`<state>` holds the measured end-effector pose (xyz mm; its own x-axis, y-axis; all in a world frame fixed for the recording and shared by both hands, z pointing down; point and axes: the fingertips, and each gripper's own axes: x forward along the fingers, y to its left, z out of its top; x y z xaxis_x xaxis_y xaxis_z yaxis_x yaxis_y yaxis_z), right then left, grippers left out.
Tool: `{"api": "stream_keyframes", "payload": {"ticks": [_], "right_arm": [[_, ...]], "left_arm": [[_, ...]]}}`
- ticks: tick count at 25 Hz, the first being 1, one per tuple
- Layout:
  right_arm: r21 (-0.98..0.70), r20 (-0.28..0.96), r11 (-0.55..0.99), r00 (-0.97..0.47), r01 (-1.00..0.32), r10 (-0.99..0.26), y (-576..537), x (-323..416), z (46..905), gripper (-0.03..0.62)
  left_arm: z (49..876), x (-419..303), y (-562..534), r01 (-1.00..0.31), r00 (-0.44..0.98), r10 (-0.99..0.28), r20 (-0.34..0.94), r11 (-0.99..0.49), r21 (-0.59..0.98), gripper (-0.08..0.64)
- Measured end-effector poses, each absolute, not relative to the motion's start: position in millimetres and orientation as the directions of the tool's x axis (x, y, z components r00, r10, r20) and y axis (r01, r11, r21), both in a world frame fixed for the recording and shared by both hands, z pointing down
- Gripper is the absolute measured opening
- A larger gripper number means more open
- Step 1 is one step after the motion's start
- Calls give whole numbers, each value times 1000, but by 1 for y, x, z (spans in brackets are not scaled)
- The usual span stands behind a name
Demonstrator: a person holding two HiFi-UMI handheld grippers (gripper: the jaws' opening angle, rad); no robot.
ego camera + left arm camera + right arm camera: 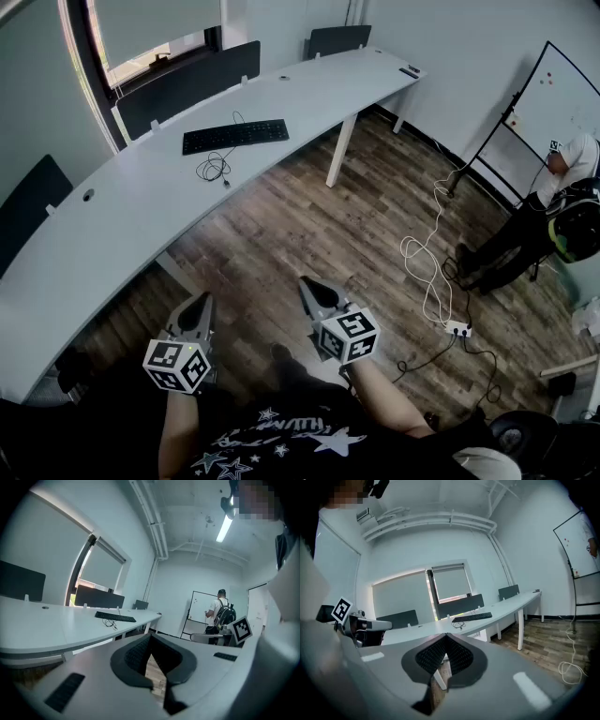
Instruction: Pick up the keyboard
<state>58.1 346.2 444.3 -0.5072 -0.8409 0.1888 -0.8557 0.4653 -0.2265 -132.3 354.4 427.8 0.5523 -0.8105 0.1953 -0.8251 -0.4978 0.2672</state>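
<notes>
Fig.: I carry the left gripper point(200, 307) and right gripper point(313, 292) low, near my body, over the wood floor point(309, 225); approach prob. not yet begun. Both have jaws pressed together, nothing btwn them. The keyboard point(235, 136) lies flat on the curved white desk point(112, 220), cable point(215, 169) coiled beside it, well apart from both claws, ahead.

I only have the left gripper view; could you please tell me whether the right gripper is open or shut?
Observer: The right gripper is shut, its jaws together on nothing.
Operator: Thanks. Are the grippers over the desk yet?
Observer: No; the head view shows it and the left gripper above the wooden floor, short of the desk where the keyboard lies.
Operator: Anything on the floor nearby?
Observer: A white cable loops to a power strip, off to the right.
</notes>
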Motion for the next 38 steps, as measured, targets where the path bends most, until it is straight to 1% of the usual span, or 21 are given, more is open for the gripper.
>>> {"api": "stream_keyframes", "payload": {"ticks": [4,7,9,14,18,21,24,30,34,38], "right_arm": [[-235,200,465,-510,-854,-836,366,49,445,2],[-269,167,462,-513,-845,-842,379,49,444,2],[-280,168,453,-507,-847,-845,385,52,446,2],[-270,196,429,-485,-862,-852,398,59,452,2],[-248,199,456,-505,-855,-840,407,55,452,2],[-257,171,466,-515,-846,-840,411,51,450,2],[-277,151,440,-491,-854,-858,410,57,452,3],[-195,209,393,-429,-899,-879,395,68,467,6],[-131,234,375,-396,-918,-888,372,73,476,43],[-82,272,386,-394,-919,-878,339,74,488,116]], "left_arm": [[435,-146,375,-822,553,-807,208,-487,295,9],[442,-151,387,-820,554,-805,212,-484,306,9],[445,-152,394,-820,554,-805,214,-482,309,9],[446,-150,404,-821,554,-805,210,-488,296,9],[449,-150,412,-818,557,-805,204,-489,302,9],[457,-155,415,-820,552,-807,211,-479,313,9],[467,-157,416,-823,550,-802,233,-473,316,9],[480,-155,400,-819,560,-785,265,-477,319,9],[488,-151,376,-817,564,-776,280,-477,325,9],[500,-143,344,-817,567,-763,310,-475,326,9]]}}
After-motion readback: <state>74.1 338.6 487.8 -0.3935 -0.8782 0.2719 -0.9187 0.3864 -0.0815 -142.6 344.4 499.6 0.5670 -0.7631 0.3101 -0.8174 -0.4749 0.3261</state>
